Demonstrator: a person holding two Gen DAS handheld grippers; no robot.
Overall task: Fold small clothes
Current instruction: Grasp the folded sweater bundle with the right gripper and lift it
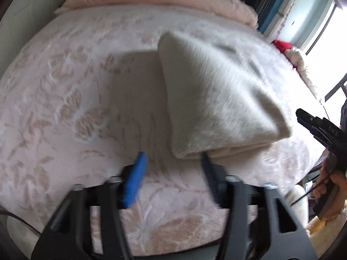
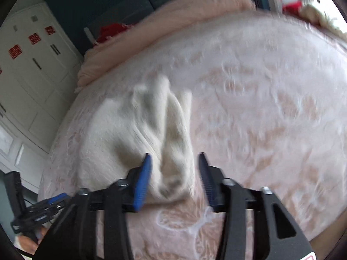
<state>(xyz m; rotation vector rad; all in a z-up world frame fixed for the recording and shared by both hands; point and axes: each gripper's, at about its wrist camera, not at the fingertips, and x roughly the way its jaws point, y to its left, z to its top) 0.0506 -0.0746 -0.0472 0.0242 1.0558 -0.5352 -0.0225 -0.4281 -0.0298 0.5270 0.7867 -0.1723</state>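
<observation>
Two open tongs [image 1: 173,162] [image 2: 174,162]; garment [image 1: 216,91] seemingly neater from left.

left gripper [image 1: 173,162]: black frame, silver screws | fingers [image 1: 134,182]: blue pad, dark ribbed | hand [image 1: 331,184]: bare skin

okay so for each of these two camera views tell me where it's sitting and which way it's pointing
Left wrist: rides the left tongs, facing across the bed toward the window; open tongs nearly at the folded white garment; right tongs and hand at right.
Right wrist: rides the right tongs, facing the wardrobe; tongs open astride the garment's near end; left tongs at lower left.
Shared: garment, bed, pink quilt.
</observation>
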